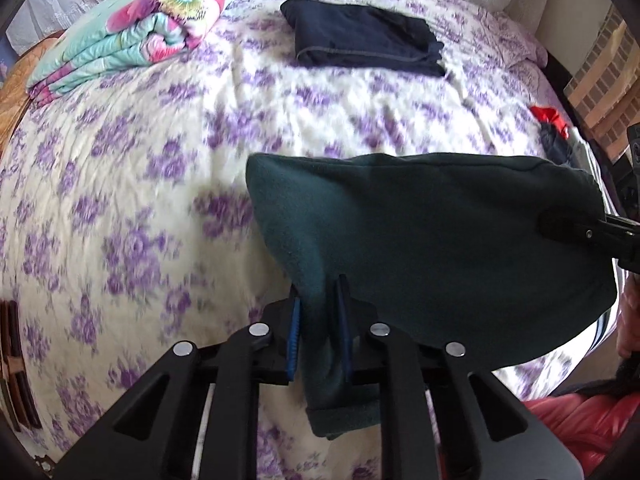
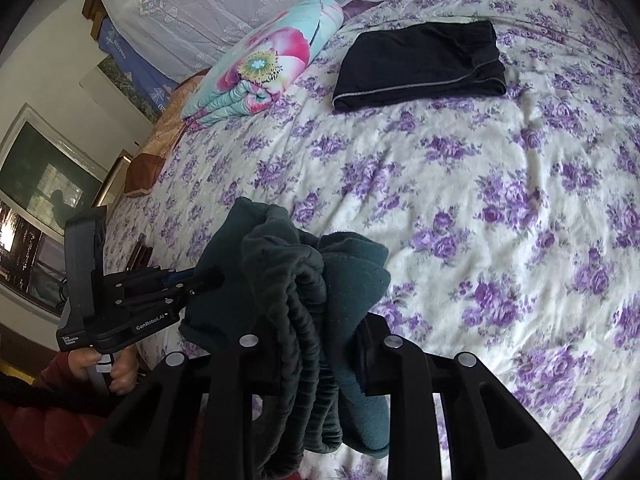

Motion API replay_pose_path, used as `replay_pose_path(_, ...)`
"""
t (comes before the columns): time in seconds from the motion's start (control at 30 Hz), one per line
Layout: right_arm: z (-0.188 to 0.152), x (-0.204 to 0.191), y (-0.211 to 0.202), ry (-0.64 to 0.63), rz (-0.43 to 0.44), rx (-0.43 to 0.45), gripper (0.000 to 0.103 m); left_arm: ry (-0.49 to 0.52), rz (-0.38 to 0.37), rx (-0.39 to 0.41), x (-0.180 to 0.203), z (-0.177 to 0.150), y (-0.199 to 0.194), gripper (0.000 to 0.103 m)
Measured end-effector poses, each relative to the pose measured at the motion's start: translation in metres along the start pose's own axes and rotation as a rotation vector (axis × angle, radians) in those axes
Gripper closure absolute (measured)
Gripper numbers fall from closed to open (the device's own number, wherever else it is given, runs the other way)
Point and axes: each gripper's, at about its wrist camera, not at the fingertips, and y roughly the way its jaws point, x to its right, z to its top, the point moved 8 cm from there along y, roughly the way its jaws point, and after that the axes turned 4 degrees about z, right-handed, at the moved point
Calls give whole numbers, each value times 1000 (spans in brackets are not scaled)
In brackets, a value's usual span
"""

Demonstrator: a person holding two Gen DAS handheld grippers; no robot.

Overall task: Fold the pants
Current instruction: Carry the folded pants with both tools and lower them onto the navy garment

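Both claws are clamped on the dark green fleece pants [image 1: 432, 248], which hang in the air above the near part of the bed. Left gripper [image 1: 318, 332] pinches a folded edge between its blue pads, with a cuffed end drooping below them. Right gripper [image 2: 316, 344] is closed on the bunched elastic waistband [image 2: 304, 320], the cloth spilling over and under its fingers. Between the two claws the fabric spans in a broad sheet. A hand [image 2: 106, 368] grips the left tool's handle. Beneath lies the purple-flowered bedspread [image 2: 500, 200]. Far across the bed rests a folded black garment [image 2: 420, 64], and to its left a rolled floral quilt [image 2: 264, 68] near the edge.
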Motion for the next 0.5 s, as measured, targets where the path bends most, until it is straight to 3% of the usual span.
replay_pose_path(0.17, 65, 5, -5, -37, -1, 72, 78, -30, -52, 36, -2, 59, 0, 89)
replay_pose_path(0.5, 234, 52, 4, -48, -15, 229, 78, 48, 23, 174, -9, 244, 11, 89)
